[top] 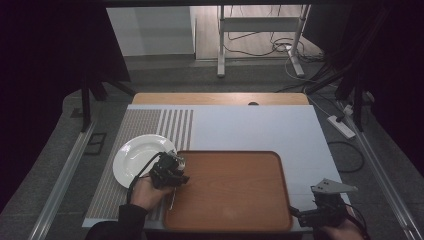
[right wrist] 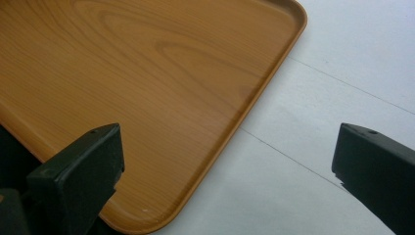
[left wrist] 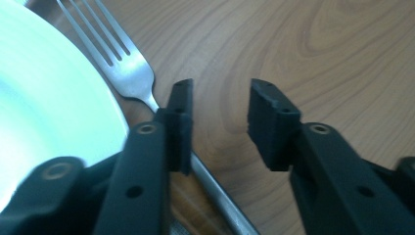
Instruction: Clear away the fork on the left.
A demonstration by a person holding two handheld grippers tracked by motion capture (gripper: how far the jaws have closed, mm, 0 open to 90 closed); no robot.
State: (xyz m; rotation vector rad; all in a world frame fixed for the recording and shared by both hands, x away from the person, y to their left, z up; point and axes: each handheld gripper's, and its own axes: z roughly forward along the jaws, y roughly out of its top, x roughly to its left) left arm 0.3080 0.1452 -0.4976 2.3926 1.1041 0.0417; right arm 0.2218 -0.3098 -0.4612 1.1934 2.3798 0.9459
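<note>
Currently, fork (left wrist: 128, 73) is lying flat on tray (right wrist: 147, 73), tines pointing toward plate (top: 135, 157). Left gripper (left wrist: 220, 120) jaws are standing apart, gripping nothing; right gripper (right wrist: 227, 161) jaws are gaping wide.

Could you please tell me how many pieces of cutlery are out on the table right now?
1: a fork lying on the wooden tray beside the white plate, by the left gripper. None hidden, as far as I can tell.
</note>
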